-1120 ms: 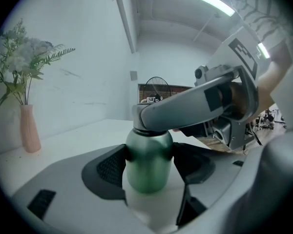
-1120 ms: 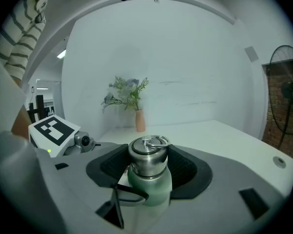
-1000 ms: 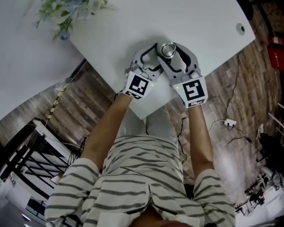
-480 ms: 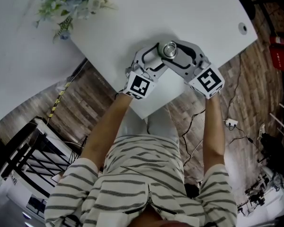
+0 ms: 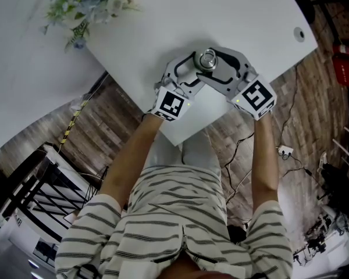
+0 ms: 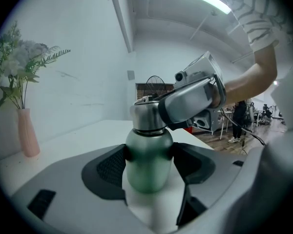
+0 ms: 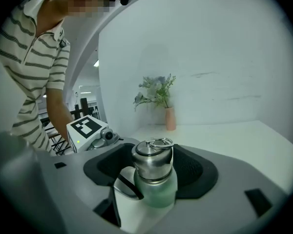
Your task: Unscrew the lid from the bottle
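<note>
A small green bottle (image 6: 147, 167) with a steel lid (image 6: 146, 115) stands upright on the white table (image 5: 238, 16) near its front edge. My left gripper (image 6: 149, 165) is shut on the green body, a pad pressing each side. From the right, my right gripper (image 7: 154, 165) reaches round the lid (image 7: 153, 159). Its jaws have just been opening; the lid with its ring sits between the pads, which no longer press on it. In the head view both grippers meet at the bottle (image 5: 207, 58).
A pink vase of flowers (image 5: 90, 7) stands at the table's far left. A round cable hole (image 5: 299, 35) is in the table at the right. The table's corner ends just behind the grippers, over a wooden floor with cables (image 5: 282, 153).
My right gripper has swung round the lid, its marker cube moving out to the right and slightly up. The left gripper and the bottle have stayed where they were.
</note>
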Available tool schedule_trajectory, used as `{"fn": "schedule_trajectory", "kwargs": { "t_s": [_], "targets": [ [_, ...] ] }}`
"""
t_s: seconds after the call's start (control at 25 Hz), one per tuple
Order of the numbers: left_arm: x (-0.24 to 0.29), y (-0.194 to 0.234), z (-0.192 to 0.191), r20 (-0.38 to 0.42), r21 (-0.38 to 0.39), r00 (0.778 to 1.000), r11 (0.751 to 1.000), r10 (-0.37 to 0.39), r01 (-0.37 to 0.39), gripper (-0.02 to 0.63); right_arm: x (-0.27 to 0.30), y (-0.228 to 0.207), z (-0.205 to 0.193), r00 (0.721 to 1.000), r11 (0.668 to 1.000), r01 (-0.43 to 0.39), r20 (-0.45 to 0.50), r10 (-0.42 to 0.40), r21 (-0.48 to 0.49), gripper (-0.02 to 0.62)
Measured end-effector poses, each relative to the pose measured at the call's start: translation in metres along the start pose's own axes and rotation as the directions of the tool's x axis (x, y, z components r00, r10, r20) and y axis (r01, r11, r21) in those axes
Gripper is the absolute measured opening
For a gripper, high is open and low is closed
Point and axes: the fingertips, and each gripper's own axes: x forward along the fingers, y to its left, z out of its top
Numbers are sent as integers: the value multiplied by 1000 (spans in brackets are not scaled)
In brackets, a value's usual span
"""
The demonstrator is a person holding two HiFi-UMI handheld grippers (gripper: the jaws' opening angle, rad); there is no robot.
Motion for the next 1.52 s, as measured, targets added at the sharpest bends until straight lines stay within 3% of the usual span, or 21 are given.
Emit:
{"fn": "schedule_trajectory", "kwargs": {
  "t_s": [0.16,0.32,0.44,0.64,1.08,1.24,1.52],
  "targets": [
    [1,1,0,3,-3,1000,1000,-1,1,304,0,-5,3,988,989,151,27,-151,5,334],
    [0,2,-1,2,-5,1000,1000,7,-7,304,-5,-11,11,929,932,361,78,-362,29,327],
    [1,1,0,4,-4,1000,1000,12,-12,304,-7,-12,10,883,886,463,74,-464,41,318],
    [1,1,1,3,-4,1000,1000,16,-16,304,-7,-11,7,821,823,559,66,-567,101,298],
    [0,1,1,3,-19,1000,1000,18,-18,304,-1,-16,-1,726,722,678,30,-687,139,268],
    [0,2,0,3,-19,1000,1000,19,-19,304,-2,-18,-1,727,724,677,33,-686,133,256],
    [0,3,-1,3,-13,1000,1000,6,-6,302,-2,-16,1,775,774,619,59,-629,135,259]
  ]
}}
